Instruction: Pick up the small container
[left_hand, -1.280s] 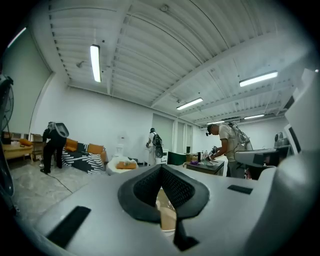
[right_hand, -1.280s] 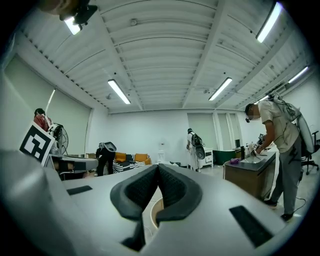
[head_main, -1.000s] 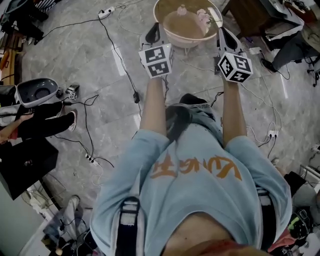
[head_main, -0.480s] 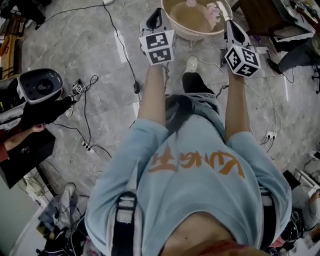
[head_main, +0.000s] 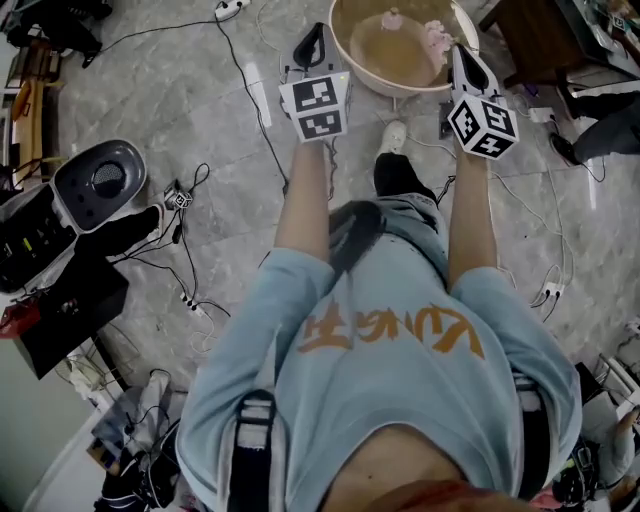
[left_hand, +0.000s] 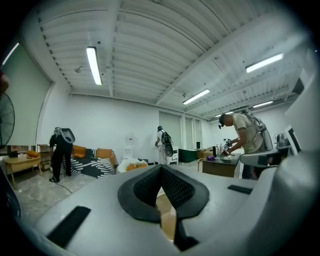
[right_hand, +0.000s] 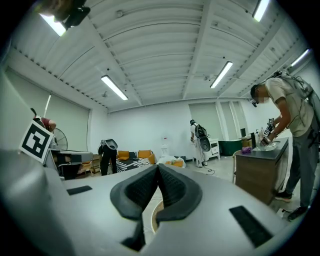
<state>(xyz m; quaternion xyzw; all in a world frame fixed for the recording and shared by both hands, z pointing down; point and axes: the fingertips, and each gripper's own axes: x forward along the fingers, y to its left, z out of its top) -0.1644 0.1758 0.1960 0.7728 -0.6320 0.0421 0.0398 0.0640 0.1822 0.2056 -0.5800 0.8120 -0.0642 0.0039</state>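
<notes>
Both tools are shut and hold nothing: the left tool (left_hand: 161, 168) shows its two black ribbed pads pressed together at the tips with only air between them, and the right tool (right_hand: 158, 167) shows the same, its pads closed into a narrow wedge. Each points about level, out across the room and not down. Just ahead of the tools and between them, low on the grey marbled floor (head_main: 220, 180), stands a wide round pinkish-beige plastic basin (head_main: 362, 80) with brownish water in it; the right tool's tip overlaps its near rim in the head view. Two small pale pink things sit in the basin, one toward the far side (head_main: 392, 18) and one ahead of the right tool (head_main: 436, 38). The small container is probably one of these, though they are too small to tell apart. The step in hand looks like the approach, with no grasp begun. The next move calls for tipping one tool downward over the basin, spreading its pads wide enough to pass either side of the chosen piece, and closing on it without nudging the basin or slopping the water.
</notes>
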